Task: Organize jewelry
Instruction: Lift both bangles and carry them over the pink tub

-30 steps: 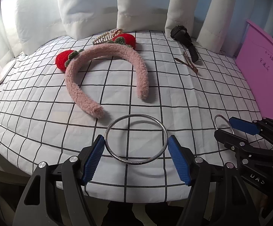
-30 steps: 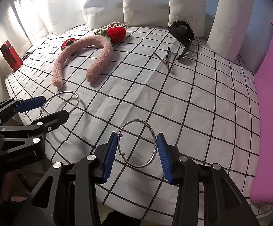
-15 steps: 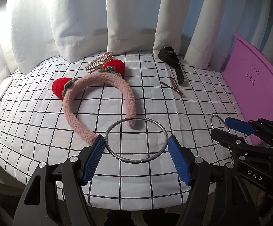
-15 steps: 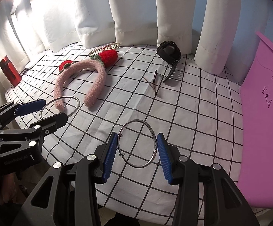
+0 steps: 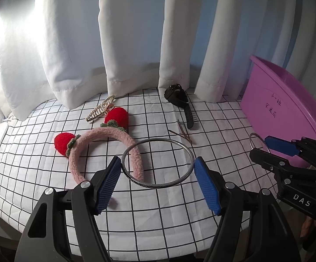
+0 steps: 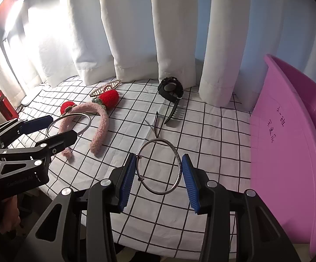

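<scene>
My left gripper (image 5: 158, 180) is shut on a large silver bangle (image 5: 186, 150), held above the checked tablecloth. My right gripper (image 6: 158, 178) is shut on a smaller silver bracelet (image 6: 177, 163) with a clasp, also held in the air. Each gripper shows in the other's view: the right one (image 5: 267, 146) with its bracelet at the right, the left one (image 6: 53, 128) with its bangle at the left. A purple bin (image 6: 289, 144) stands at the right. A pink headband (image 5: 105, 139) with red strawberries lies on the table.
A black watch (image 5: 178, 100), a gold hair claw (image 5: 101, 110) and brown hair pins (image 5: 183, 133) lie toward the back. A black comb (image 6: 176, 113) lies by the watch. White curtains hang behind. A red bottle (image 6: 4, 104) stands at the far left.
Both grippers have risen from the tablecloth with their rings held, and the views have tilted up toward the curtains. The purple bin shows more fully.
</scene>
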